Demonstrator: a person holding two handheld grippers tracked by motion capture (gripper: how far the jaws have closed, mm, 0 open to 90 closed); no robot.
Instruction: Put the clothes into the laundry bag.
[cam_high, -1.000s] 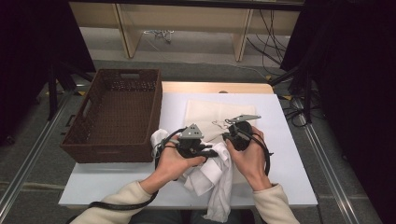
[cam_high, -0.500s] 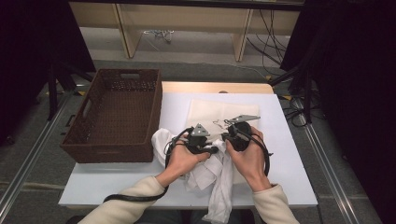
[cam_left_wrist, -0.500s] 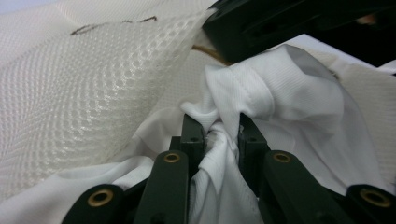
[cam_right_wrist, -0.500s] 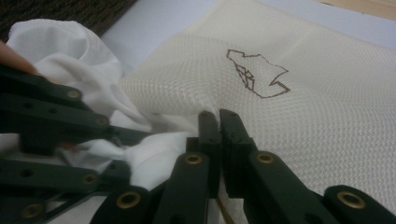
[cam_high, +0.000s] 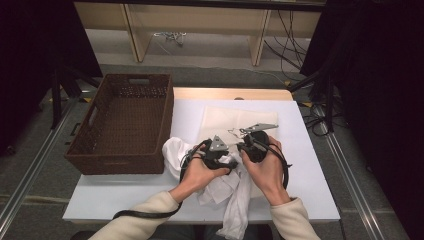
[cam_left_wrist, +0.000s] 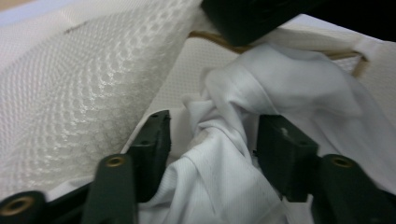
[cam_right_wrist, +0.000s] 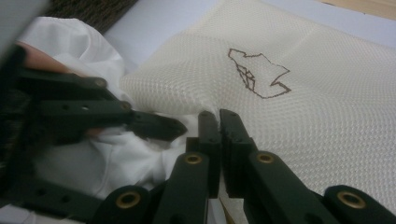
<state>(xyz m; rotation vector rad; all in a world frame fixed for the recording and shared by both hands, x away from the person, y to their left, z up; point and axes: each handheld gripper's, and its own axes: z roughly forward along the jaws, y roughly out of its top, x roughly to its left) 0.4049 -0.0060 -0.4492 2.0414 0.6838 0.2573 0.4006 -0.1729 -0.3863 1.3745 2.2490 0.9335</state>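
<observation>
White garment (cam_high: 235, 197), thin and crumpled, lies bunched at the near edge of the table (cam_high: 120, 192), one tail hanging over that edge. Fine ribbed weave shows in the left gripper view (cam_left_wrist: 219, 186). Left gripper (cam_high: 220, 161) has just been opening: jaws stand apart, a fold of garment between them, pads not pressing it. Right gripper (cam_right_wrist: 219, 122) just beside it, jaws clenched tight on the edge of a cream mesh bag (cam_right_wrist: 303, 116). Bag lies flat past the garment, mid-table, honeycomb mesh, small brown outline emblem (cam_right_wrist: 258, 73). Brown wicker basket (cam_high: 125, 125) sits at the far-left corner.
</observation>
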